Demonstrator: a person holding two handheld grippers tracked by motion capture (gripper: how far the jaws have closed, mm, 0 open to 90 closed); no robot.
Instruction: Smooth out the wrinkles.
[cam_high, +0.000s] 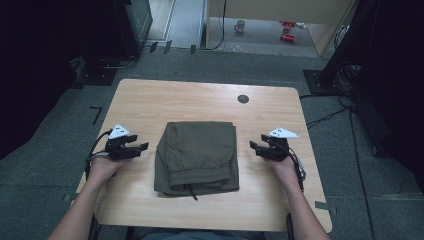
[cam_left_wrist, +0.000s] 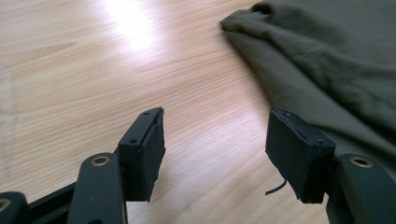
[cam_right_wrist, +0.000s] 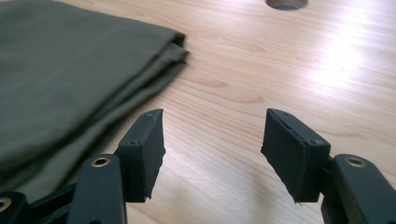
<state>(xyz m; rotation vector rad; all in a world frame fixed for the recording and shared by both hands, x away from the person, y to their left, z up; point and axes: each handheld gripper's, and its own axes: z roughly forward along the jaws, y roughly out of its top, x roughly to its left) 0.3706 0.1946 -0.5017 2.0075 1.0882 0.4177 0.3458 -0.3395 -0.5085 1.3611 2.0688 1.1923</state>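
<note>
A folded olive-green garment lies in the middle of the wooden table, with a dark drawstring at its near edge. My left gripper hovers just left of the garment, jaws open and empty. In the left gripper view the garment lies to the right, past the open left gripper. My right gripper sits just right of the garment, jaws open with nothing between them. The right gripper view shows the garment's folded edge on the left, beyond the open right gripper.
A round cable hole is set in the table's far side, also seen as the hole at the top of the right gripper view. Cables and black stands crowd the floor around the table. A mug stands on the floor far behind.
</note>
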